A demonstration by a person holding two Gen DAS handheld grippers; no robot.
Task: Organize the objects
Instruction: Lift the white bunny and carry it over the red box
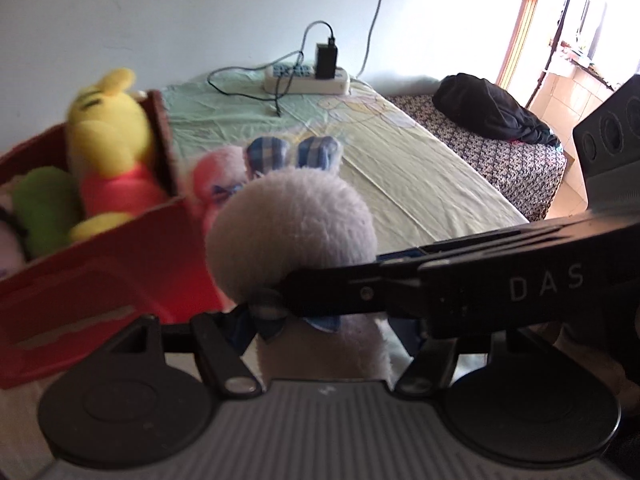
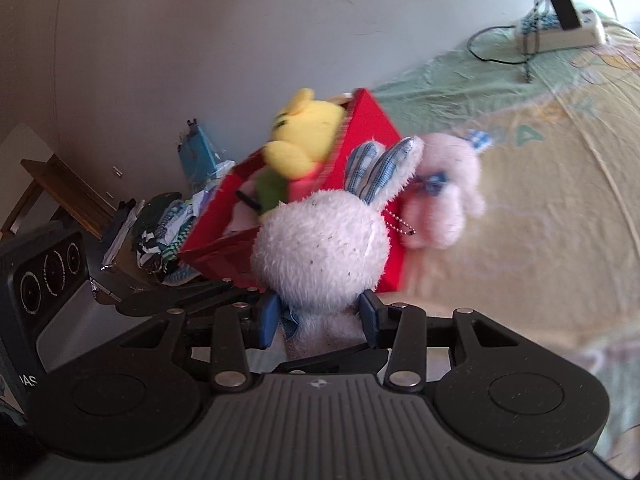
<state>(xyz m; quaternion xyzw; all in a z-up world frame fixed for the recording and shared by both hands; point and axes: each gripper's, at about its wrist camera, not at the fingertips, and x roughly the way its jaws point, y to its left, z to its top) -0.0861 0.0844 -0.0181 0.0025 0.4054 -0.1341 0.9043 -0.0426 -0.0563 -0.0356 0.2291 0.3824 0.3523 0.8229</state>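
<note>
Pinching the rabbit point(image 2: 322, 240) at its neck between our right fingers point(image 2: 370, 316), left fingers point(image 1: 208, 320) nearly together alongside, we carry it beside the box point(image 2: 372, 128).

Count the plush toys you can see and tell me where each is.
4, possibly more hidden: white bunny in the right gripper; pink bunny beside the red box; yellow bear and green toy inside it.

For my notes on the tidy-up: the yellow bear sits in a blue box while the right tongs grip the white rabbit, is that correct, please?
Not quite: the box is red, not blue, as the right wrist view shows. The yellow bear does sit in it, and the right tongs grip the white rabbit.
</note>
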